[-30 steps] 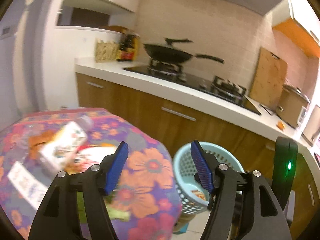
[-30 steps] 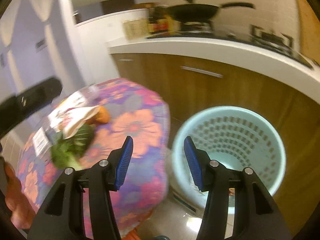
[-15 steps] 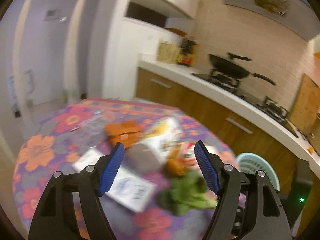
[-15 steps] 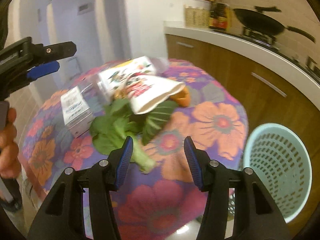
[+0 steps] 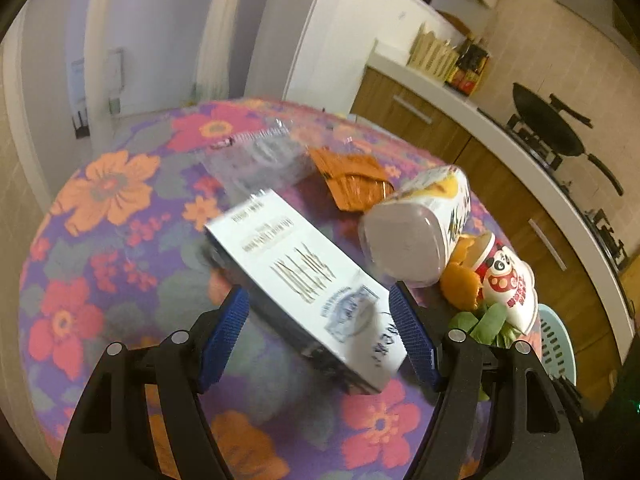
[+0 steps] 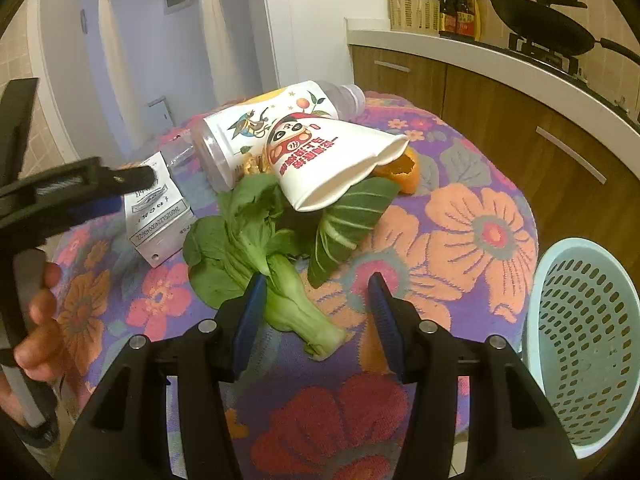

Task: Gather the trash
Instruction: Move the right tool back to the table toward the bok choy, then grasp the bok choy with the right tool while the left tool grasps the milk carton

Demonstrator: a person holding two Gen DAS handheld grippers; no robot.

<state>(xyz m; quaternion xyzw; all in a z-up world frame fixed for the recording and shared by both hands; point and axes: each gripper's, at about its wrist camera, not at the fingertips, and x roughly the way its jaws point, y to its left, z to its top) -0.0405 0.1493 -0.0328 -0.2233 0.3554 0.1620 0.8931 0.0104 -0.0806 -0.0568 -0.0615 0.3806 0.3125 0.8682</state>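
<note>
Carton (image 5: pixel 308 280) flat, long axis diagonal, between wide-open left tool (image 5: pixel 320 340) fingers; right tool (image 6: pixel 318 320) wide.

Purple tablecloth (image 6: pixel 460 184) with orange and red flowers; green bok choy (image 6: pixel 256 248); pale blue basket (image 6: pixel 588 344); white carton (image 5: pixel 308 280), its print blurred, perhaps grey.

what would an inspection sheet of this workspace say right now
surface: round table under a floral cloth
job's things: white carton, plastic bottle on its side, crushed paper cup, bok choy, orange peel, orange wrapper, clear plastic bag; pale blue basket beside the table
clutter: nothing seen
grippers: left gripper open around the carton's near end; right gripper open over the bok choy stem
cables: nothing seen
surroundings: kitchen counter, wok on the stove
</note>
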